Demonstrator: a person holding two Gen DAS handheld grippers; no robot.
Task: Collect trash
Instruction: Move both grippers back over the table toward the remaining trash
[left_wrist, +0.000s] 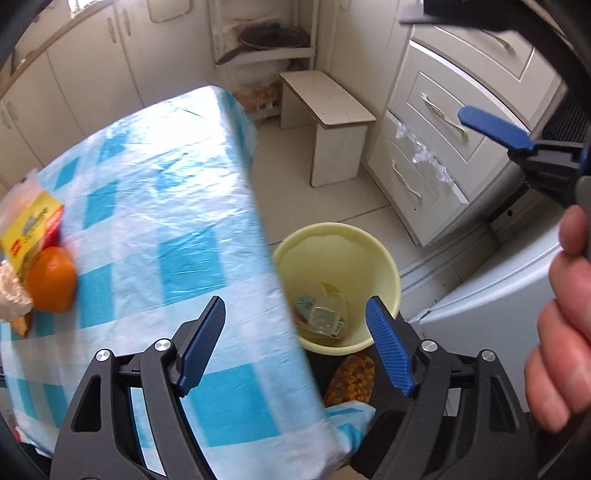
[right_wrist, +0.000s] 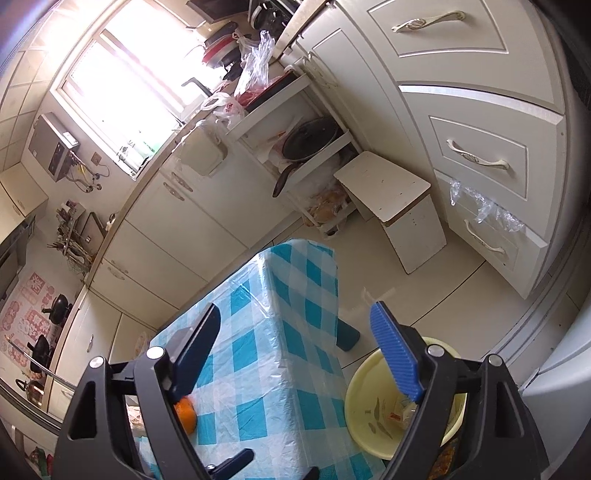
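A pale yellow trash bucket (left_wrist: 384, 266) stands on the floor beside the table, with several wrappers (left_wrist: 321, 314) in its bottom. It also shows in the right wrist view (right_wrist: 369, 391). My left gripper (left_wrist: 295, 317) is open and empty, above the table's right edge and the bucket. My right gripper (right_wrist: 295, 328) is open and empty, high over the table's end; one of its fingers (left_wrist: 495, 127) shows at the right of the left wrist view. On the table's left side lie a yellow box (left_wrist: 29, 225), an orange (left_wrist: 51, 280) and crumpled plastic (left_wrist: 11, 291).
The table wears a blue-and-white checked cloth (left_wrist: 159, 192). A small white stool (left_wrist: 328, 122) stands on the floor beyond. White drawers (left_wrist: 436, 122) line the right, with a plastic scrap (left_wrist: 421, 151) caught in one. A white appliance (left_wrist: 491, 295) stands near the bucket.
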